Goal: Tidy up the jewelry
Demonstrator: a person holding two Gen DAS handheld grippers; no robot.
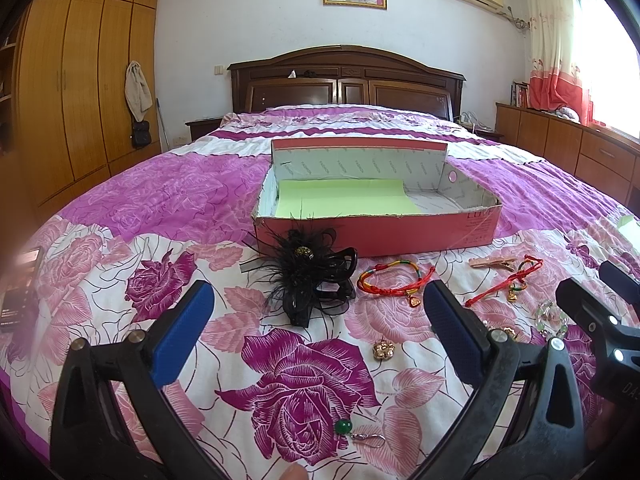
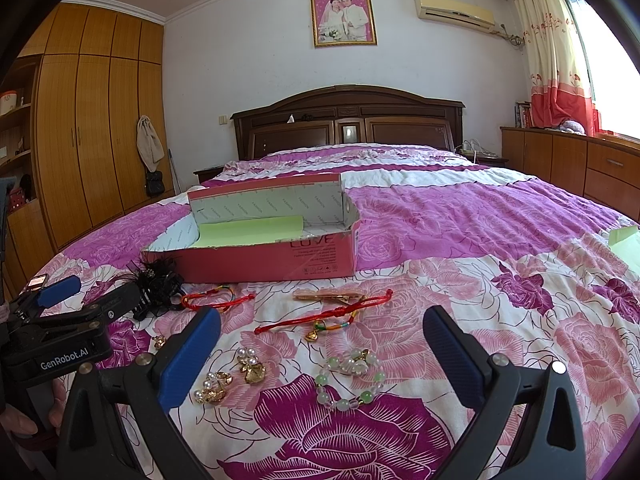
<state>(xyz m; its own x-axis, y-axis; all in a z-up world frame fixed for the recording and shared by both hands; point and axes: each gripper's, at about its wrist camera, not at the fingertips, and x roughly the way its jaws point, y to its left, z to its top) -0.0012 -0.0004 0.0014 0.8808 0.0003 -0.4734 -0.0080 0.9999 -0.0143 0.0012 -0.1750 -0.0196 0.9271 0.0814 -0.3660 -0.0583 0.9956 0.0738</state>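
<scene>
Across the lower half of both views lies a rose-print bedspread (image 1: pixel 304 384) strewn with jewelry, and behind it, at centre frame, an open pink shoebox (image 1: pixel 400 236) lined with green paper and holding nothing yet.

The left gripper (image 1: pixel 316 328) hangs with its jaws spread wide and nothing between them. Just above it in the left view sits a black feathered hair clip (image 1: pixel 304 280). The right gripper (image 2: pixel 320 352) is equally wide and unloaded, and between its fingers in the right view lies a green and clear bead bracelet (image 2: pixel 350 380), with gold pearl earrings (image 2: pixel 232 376) to the lower left of it. Two red cord bracelets (image 2: pixel 320 316) and a gold hair clip (image 2: pixel 328 296) lie nearer the box.

All of it looks light. The cords are limp and would drape from a pinch; the beads look smooth and may roll or slip, so a pinch across the strand seems safest. The feathers crush easily, so the clip's stiff plastic claw is probably the better hold.
</scene>
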